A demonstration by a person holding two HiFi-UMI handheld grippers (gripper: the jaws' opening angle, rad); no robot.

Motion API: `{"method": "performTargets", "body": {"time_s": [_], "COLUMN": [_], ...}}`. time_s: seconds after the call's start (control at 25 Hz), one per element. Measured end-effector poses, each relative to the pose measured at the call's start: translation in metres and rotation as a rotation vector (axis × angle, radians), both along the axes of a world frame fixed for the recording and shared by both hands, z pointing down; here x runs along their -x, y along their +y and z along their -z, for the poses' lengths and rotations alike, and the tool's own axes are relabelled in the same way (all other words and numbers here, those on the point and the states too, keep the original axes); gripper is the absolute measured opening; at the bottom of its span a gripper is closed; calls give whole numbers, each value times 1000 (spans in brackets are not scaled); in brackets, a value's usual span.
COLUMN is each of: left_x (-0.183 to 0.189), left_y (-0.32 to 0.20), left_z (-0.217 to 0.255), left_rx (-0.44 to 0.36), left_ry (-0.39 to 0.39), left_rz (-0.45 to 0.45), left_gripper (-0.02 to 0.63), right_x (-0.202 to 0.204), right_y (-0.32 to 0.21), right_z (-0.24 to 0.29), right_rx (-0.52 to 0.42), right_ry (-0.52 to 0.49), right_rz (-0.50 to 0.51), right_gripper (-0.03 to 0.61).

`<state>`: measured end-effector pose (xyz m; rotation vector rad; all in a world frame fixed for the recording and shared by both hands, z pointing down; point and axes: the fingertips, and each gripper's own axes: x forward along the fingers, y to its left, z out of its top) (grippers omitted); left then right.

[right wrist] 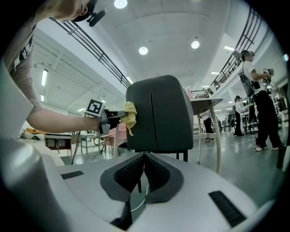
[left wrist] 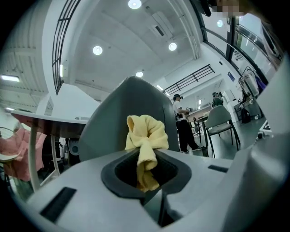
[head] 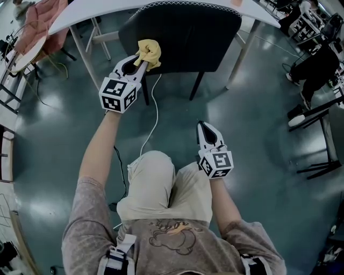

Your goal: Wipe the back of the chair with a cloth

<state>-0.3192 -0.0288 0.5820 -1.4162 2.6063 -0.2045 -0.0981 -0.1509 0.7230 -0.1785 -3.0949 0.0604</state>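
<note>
A dark chair (head: 185,35) stands pushed under a white table, its back (right wrist: 158,115) facing me. My left gripper (head: 141,63) is shut on a bunched yellow cloth (head: 149,52), and the cloth (left wrist: 146,136) rests against the left edge of the chair back (left wrist: 118,122). The right gripper view shows the same cloth (right wrist: 129,115) at the back's left side. My right gripper (head: 207,130) hangs lower, over my lap and short of the chair, shut with nothing between its jaws (right wrist: 144,165).
The white table (head: 107,11) has slanted legs on both sides of the chair. A white cable (head: 153,115) runs across the green floor. A pink garment (head: 43,24) hangs at far left. Black stands (head: 320,134) and people are at the right.
</note>
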Motion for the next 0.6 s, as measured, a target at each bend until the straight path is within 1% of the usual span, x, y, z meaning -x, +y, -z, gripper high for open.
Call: {"method": "performTargets", "body": {"time_s": [0.24, 0.36, 0.6], "left_x": [-7, -10, -16], "left_y": [-36, -60, -109], "left_z": [-1, -1, -6], "left_rx": [8, -3, 18], "left_ry": [19, 40, 38], "left_rz": [-67, -110, -170], "left_gripper": [58, 58, 58], "right_x": [1, 0, -1], "right_y": [-5, -9, -17], "right_z": [2, 0, 0], "right_rx": [6, 12, 17], "right_ry": [-2, -3, -9], "right_rz": [-10, -22, -40], "right_gripper": [26, 26, 26]}}
